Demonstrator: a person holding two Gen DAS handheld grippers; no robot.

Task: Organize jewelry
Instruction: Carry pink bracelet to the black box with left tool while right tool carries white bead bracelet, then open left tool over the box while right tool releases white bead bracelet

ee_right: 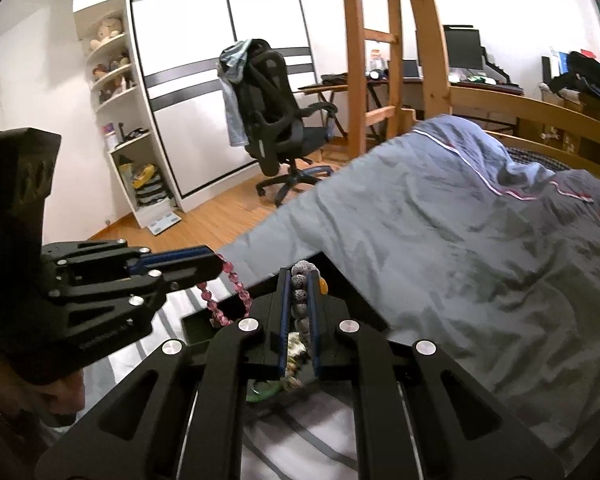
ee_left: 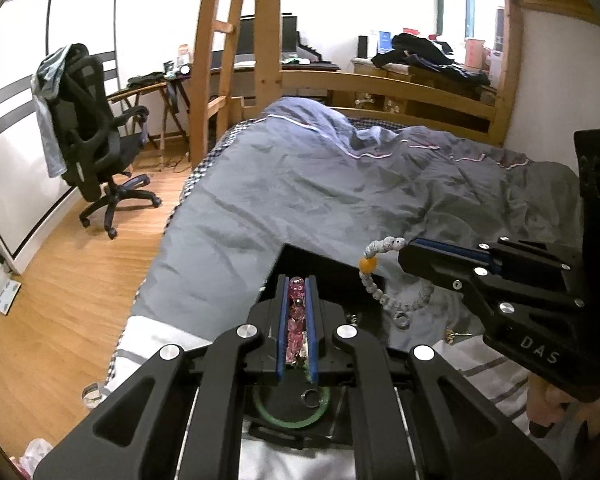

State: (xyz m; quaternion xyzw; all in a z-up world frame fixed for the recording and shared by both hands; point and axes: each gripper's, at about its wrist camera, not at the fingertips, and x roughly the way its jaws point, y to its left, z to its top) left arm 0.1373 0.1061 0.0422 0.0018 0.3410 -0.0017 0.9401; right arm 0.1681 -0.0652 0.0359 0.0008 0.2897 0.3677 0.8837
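Wood flooring (ee_left: 72,276) runs past a black office chair (ee_left: 94,140) to a bed under a grey duvet (ee_left: 320,184), framed in pale timber. On the bed lies a black jewelry tray (ee_left: 324,266); a green bangle (ee_left: 288,420) and a small ring (ee_left: 310,396) lie in it. The left hand-held gripper (ee_left: 297,284) is clenched on a pink bead bracelet (ee_left: 294,320) above the tray. The right hand-held gripper (ee_right: 300,274) pinches a grey bead bracelet (ee_right: 302,296) with an amber bead (ee_left: 369,265), hanging over the tray's edge.
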